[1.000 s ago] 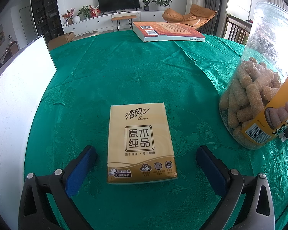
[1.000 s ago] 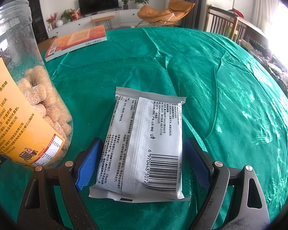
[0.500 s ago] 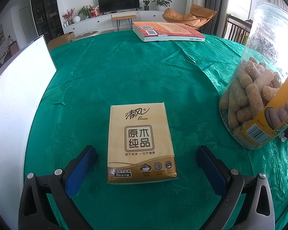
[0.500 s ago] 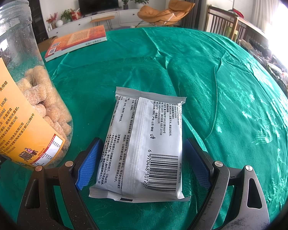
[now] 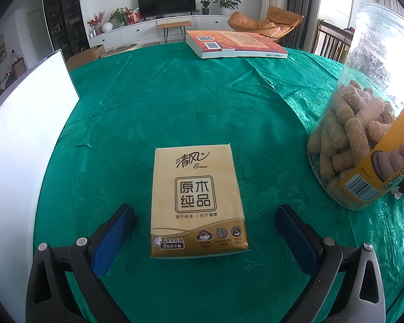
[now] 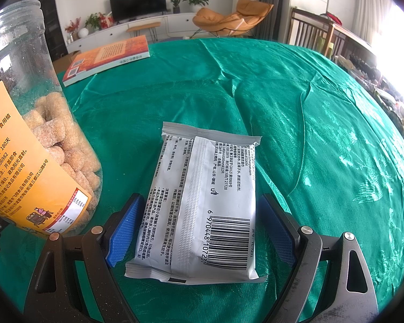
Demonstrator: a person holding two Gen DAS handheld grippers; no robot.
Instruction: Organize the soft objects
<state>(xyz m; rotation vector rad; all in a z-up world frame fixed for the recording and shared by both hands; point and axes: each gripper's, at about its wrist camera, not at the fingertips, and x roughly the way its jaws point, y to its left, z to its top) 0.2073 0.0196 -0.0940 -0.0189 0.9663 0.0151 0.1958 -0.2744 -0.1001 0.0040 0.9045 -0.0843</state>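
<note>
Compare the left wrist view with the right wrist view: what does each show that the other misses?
Only the left wrist view shows the tissue pack lying flat between the open left gripper, and a white board at the table's left edge. Only the right wrist view shows the white wipes pack, barcode side up, between the open right gripper, and wooden chairs to the right. Both show the green tablecloth, the snack jar, the orange book, the television and the orange lounge chair.
</note>
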